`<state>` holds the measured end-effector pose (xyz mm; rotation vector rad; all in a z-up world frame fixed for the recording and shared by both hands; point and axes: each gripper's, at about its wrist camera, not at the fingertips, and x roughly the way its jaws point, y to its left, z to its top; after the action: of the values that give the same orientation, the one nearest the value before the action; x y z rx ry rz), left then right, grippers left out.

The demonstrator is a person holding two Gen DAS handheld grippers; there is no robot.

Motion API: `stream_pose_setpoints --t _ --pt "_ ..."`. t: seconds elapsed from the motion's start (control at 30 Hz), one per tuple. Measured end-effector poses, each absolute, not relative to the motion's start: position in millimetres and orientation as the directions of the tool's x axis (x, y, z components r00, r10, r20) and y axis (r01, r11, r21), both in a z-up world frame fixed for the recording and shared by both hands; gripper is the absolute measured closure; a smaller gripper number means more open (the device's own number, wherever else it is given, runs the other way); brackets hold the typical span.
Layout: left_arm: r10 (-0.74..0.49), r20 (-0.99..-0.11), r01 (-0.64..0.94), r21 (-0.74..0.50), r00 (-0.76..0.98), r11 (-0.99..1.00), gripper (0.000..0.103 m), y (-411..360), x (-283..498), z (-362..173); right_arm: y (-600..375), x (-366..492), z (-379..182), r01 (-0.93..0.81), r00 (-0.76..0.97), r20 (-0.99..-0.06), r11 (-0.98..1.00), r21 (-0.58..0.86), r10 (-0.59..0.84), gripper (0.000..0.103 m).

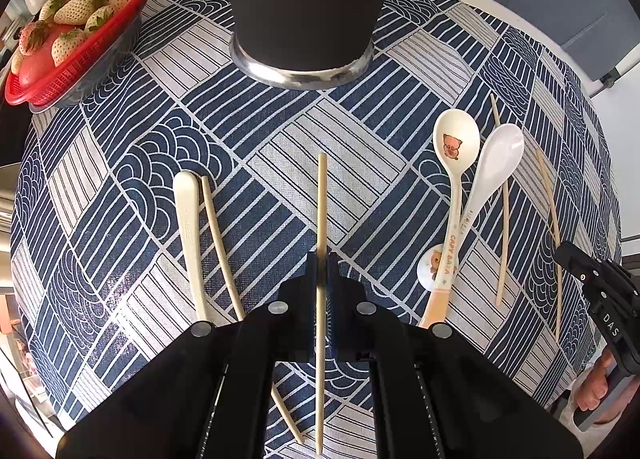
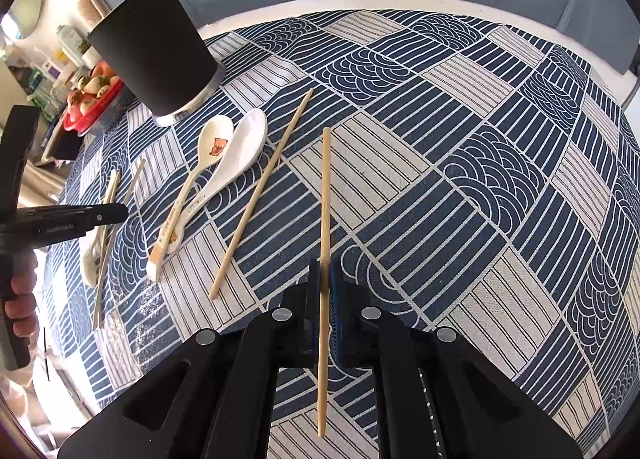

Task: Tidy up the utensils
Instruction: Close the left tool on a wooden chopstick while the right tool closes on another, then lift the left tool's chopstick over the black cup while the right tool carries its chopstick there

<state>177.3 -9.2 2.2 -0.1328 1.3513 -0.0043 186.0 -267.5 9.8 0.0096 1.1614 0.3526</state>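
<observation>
My left gripper (image 1: 321, 265) is shut on a bamboo chopstick (image 1: 321, 203) that points toward the black holder cup (image 1: 308, 3) ahead. To its left lie a cream spoon handle (image 1: 188, 227) and another chopstick (image 1: 218, 227). A pig-print spoon (image 1: 454, 163) and a white spoon (image 1: 496, 163) lie at right, with two more chopsticks (image 1: 505, 219) beside them. My right gripper (image 2: 327, 267) is shut on its own chopstick (image 2: 326, 195). The black cup (image 2: 156, 47) stands far left in the right wrist view, beyond the pig-print spoon (image 2: 208, 155), the white spoon (image 2: 244, 151) and a loose chopstick (image 2: 264, 187).
A red basket of strawberries (image 1: 76, 31) sits at the far left on the blue patterned tablecloth (image 1: 360, 147). The right gripper's body (image 1: 600, 291) shows at the right edge with a hand. The left gripper's body (image 2: 60, 219) and a hand reach in at left. The table's white edge (image 2: 360, 3) runs behind.
</observation>
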Motion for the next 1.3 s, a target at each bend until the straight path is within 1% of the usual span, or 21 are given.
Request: stream_pose_setpoints --t 0.33,0.87,1.17,1.3 --pt "-0.144 -0.951 -0.088 -0.174 0.272 0.981 0.099 13 179 28 -255 187 34 -0.289 0.372 -0.877 0.936 0.201 0.303 0.098" --pt "-0.205 -0.876 -0.082 -0.265 0.436 0.961 0.098 45 171 96 -228 190 101 -0.353 0.464 -0.820 0.919 0.177 0.336 0.098" --pt "-0.193 -0.806 -0.034 -0.255 0.559 0.966 0.098 48 177 145 -212 203 146 -0.382 0.527 -0.763 0.906 0.180 0.374 0.098" --pt "-0.177 -0.752 0.002 -0.227 0.635 0.974 0.098 46 183 173 -204 211 166 -0.399 0.550 -0.734 0.897 0.189 0.399 0.098"
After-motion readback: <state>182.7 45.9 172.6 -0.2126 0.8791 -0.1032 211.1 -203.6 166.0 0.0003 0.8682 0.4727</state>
